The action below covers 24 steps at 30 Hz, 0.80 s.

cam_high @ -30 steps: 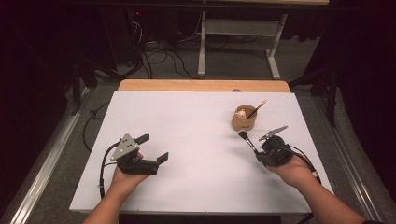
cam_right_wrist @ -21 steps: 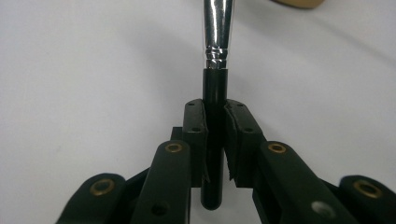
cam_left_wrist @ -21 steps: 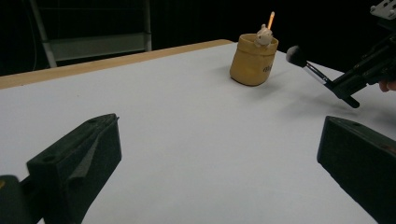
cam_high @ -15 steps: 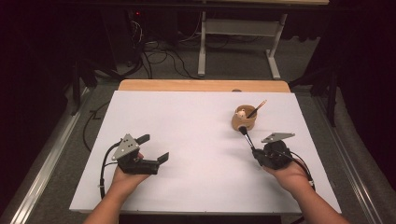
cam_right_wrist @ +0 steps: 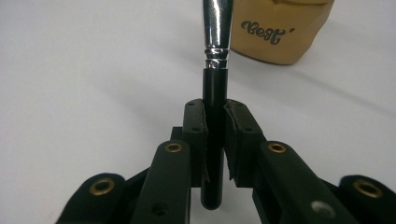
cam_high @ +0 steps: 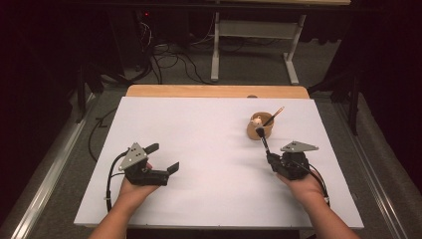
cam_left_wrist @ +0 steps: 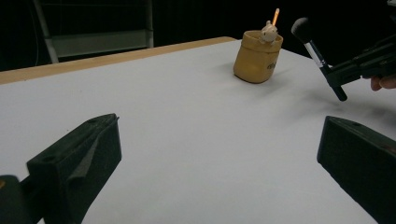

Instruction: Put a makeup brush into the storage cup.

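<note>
We held the right tongs (cam_right_wrist: 215,135) clamped on the black handle of a makeup brush (cam_right_wrist: 217,46), bristles raised ahead so they could drop into the tan cup (cam_high: 260,127) just beyond. The left tongs (cam_high: 165,158) rested wide open, gripping nothing, well apart from the cup, keeping the white desk (cam_high: 209,149) between them free.
</note>
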{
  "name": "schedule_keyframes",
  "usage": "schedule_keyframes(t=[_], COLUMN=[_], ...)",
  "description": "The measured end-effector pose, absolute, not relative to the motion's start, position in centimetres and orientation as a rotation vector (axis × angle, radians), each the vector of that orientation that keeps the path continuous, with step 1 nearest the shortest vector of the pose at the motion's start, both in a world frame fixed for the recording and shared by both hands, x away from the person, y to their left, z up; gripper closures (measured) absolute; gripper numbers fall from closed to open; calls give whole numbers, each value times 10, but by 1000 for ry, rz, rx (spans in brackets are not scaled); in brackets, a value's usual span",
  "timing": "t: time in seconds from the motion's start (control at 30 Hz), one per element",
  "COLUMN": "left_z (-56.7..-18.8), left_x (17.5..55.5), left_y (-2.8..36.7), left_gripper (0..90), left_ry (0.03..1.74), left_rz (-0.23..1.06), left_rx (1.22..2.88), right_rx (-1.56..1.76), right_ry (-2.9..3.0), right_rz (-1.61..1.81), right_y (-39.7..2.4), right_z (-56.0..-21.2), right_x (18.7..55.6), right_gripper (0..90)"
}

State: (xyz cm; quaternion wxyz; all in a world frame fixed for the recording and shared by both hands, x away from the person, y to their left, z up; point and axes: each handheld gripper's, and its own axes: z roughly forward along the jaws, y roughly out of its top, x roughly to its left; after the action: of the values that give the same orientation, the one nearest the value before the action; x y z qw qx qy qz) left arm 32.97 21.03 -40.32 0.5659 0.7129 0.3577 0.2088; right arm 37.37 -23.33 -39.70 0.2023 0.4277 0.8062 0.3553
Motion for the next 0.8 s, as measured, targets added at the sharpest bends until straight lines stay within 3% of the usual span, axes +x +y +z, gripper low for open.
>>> schedule_keyframes(t=[0.8], left_z=[-410], left_x=[335], left_y=[212], left_gripper=[5], left_ry=[888], left_rz=[473], left_rx=[1684], right_rx=[1147], right_ry=[2092], right_rz=[1204], right_y=[-230], right_z=[-402], right_x=[369], right_gripper=[819])
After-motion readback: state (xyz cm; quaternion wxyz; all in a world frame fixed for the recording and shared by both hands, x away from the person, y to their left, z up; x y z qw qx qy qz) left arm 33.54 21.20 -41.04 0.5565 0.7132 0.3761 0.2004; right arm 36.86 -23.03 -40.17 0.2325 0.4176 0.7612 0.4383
